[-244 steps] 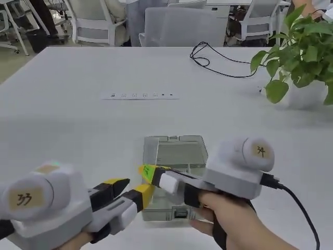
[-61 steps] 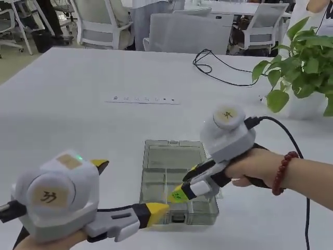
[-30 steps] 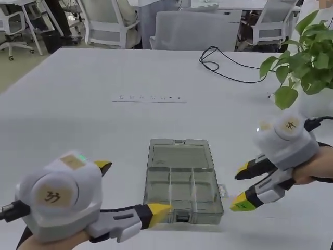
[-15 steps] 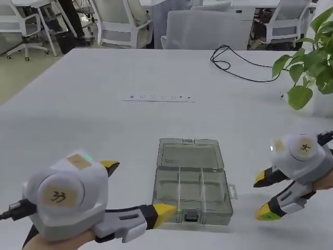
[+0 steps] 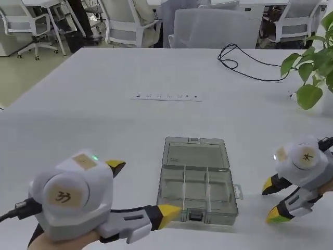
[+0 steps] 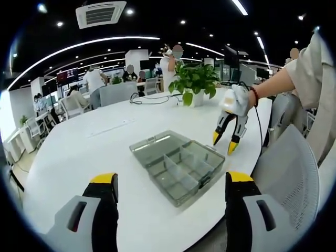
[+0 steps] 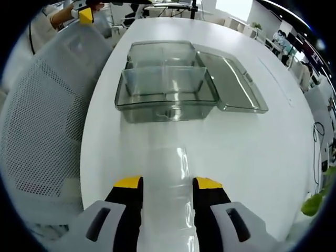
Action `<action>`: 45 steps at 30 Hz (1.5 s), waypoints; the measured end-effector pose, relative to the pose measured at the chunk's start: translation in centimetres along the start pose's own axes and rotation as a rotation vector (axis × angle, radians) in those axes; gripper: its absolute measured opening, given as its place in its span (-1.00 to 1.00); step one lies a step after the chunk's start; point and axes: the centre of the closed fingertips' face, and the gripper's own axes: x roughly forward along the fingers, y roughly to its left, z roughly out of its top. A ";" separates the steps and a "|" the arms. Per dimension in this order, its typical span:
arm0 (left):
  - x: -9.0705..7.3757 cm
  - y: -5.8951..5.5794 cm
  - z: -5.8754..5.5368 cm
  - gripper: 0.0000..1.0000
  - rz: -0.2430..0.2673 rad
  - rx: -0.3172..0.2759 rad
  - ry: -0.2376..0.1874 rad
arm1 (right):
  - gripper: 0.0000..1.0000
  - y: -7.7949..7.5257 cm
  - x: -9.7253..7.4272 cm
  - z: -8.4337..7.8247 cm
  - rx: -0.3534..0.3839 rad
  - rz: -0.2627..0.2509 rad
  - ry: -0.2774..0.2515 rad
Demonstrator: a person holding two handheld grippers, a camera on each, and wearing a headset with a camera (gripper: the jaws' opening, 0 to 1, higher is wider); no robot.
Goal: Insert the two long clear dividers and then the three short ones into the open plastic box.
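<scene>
1. White table (image 5: 104, 104) in an open office, chairs behind, plant (image 5: 311, 94) at the far right. Box (image 5: 197, 179) sat near the front edge, lid (image 5: 195, 154) folded flat behind it.
2. Dividers (image 5: 183, 185) stood inside the box and split it into cells. Count unreadable, clear on clear.
3. Risk: a divider only half down in its slots would likely lean or pop out if bumped, and it would be easy to miss.
4. Risk: the lower jaw tip of the left gripper (image 5: 143, 190) was near the box's front-left corner. A careless swing could shove the box toward the table edge.
5. Left gripper: jaws wide apart, holding nothing, touching nothing.
6. Right gripper (image 5: 270, 200): off to the box's right and apart from it, jaws partly apart, nothing seen clamped. A glossy streak (image 7: 173, 210) lay between them in the right gripper view; reflection or clear piece, couldn't tell.
</scene>
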 end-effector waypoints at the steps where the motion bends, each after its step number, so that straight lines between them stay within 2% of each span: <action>1: 0.0 0.0 0.0 0.70 0.000 -0.001 0.000 | -0.23 0.0 0.0 0.0 0.002 0.007 -0.005; 7: 0.0 -0.1 0.1 0.68 0.000 -0.007 -0.005 | -0.25 0.0 0.1 -0.1 0.001 0.022 -0.004; 20: -0.1 -0.3 0.3 0.67 -0.003 -0.003 -0.010 | -0.35 0.0 -0.1 -0.1 0.020 0.002 -0.011; 23: -0.2 -0.3 0.4 0.66 -0.002 -0.005 -0.013 | -0.36 -0.2 -0.3 -0.1 0.022 -0.022 -0.019; 26: -0.2 -0.3 0.4 0.63 -0.006 -0.033 -0.022 | -0.36 -0.8 -0.7 -0.1 -0.011 -0.075 -0.011; 28: -0.1 -0.3 0.4 0.59 -0.008 -0.050 -0.026 | -0.36 -0.9 -1.0 0.0 -0.018 -0.087 -0.014; 32: 0.0 -0.3 0.5 0.54 -0.011 -0.077 -0.035 | -0.36 -1.6 -2.0 0.8 -0.035 -0.138 -0.036; 35: 0.1 -0.4 0.7 0.48 -0.022 -0.113 -0.048 | -0.36 -1.8 -3.0 2.1 -0.059 -0.180 -0.062; 38: 0.2 -0.4 0.8 0.42 -0.028 -0.137 -0.059 | -0.36 -2.1 -3.7 2.8 -0.100 -0.213 -0.058; 45: 0.7 -1.2 1.4 0.22 -0.071 -0.214 -0.101 | -0.36 -1.6 -5.4 5.8 -0.151 -0.248 -0.124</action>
